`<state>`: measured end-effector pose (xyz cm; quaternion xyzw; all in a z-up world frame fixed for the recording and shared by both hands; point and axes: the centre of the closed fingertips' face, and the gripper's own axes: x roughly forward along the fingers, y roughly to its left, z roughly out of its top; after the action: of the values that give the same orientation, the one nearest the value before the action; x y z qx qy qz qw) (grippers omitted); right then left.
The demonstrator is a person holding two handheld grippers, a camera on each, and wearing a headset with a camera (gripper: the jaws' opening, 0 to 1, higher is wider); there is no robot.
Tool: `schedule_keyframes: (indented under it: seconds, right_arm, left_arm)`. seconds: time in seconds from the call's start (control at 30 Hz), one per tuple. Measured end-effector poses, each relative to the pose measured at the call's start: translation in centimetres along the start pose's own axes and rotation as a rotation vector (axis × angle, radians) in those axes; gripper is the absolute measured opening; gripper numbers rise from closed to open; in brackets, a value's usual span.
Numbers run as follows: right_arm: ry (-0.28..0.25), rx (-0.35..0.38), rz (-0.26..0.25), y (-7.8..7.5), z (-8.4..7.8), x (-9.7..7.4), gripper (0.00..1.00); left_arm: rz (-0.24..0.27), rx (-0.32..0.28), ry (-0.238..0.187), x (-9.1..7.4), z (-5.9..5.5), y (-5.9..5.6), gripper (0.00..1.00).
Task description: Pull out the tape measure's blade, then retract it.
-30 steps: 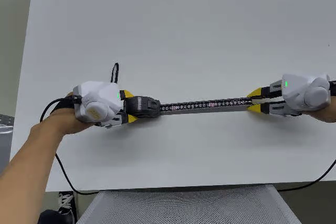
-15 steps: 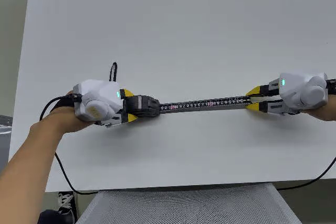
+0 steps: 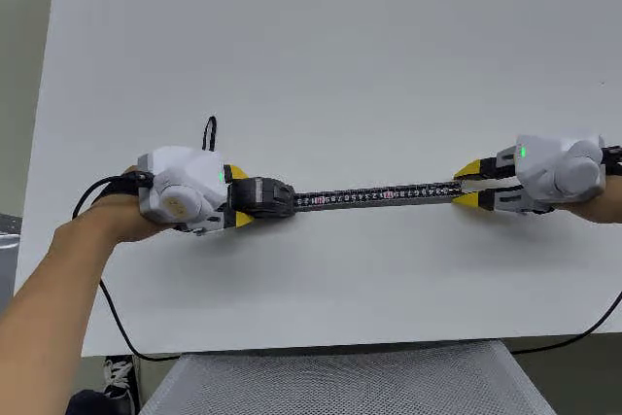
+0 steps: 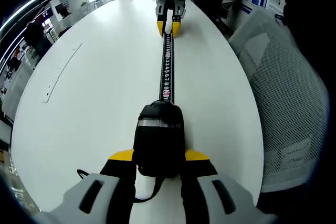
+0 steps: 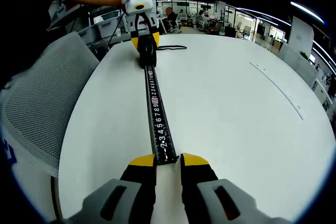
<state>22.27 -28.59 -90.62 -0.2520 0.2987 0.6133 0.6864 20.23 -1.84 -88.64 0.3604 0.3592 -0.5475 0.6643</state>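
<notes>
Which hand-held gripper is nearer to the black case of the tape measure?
Left. The left hand-held gripper clamps the black plastic tape measure case; the right hand-held gripper holds the far tip of the extended dark blade.

Your tape measure's case (image 3: 262, 197) is black and chunky, with a grey band across its top. It is clamped between your left tongs (image 3: 240, 197) over the near left part of the white worktop (image 3: 292, 65). Its blade (image 3: 379, 194) runs out to your right in a straight, taut line, face up. It is dark with pale numerals and a few red marks, and its tip is pinched between your right tongs (image 3: 469, 185). A thin black strap (image 5: 170, 48) trails from the case's rear.
</notes>
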Motion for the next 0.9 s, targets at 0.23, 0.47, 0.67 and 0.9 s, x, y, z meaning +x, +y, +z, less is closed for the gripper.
schedule_keyframes:
  seconds: [0.23, 0.47, 0.67, 0.9]
  right_arm:
    - [-0.005, 0.009, -0.004, 0.1, 0.1, -0.2, 0.19]
    - [-0.003, 0.018, -0.011, 0.4, 0.1, -0.5, 0.22]
    - [-0.007, 0.032, -0.03, 0.6, 0.3, -0.9, 0.27]
    - [-0.019, 0.068, -0.072, 0.8, 0.7, -1.7, 0.35]
  left_arm:
    - [0.001, -0.008, -0.007, -0.2, 0.1, -0.1, 0.29]
    - [0.017, -0.04, -0.021, -0.8, 0.0, 0.0, 0.28]
    - [0.045, -0.104, -0.046, -1.6, -0.2, 0.1, 0.3]
    - [0.123, -0.242, -0.082, -2.5, -0.4, 0.3, 0.42]
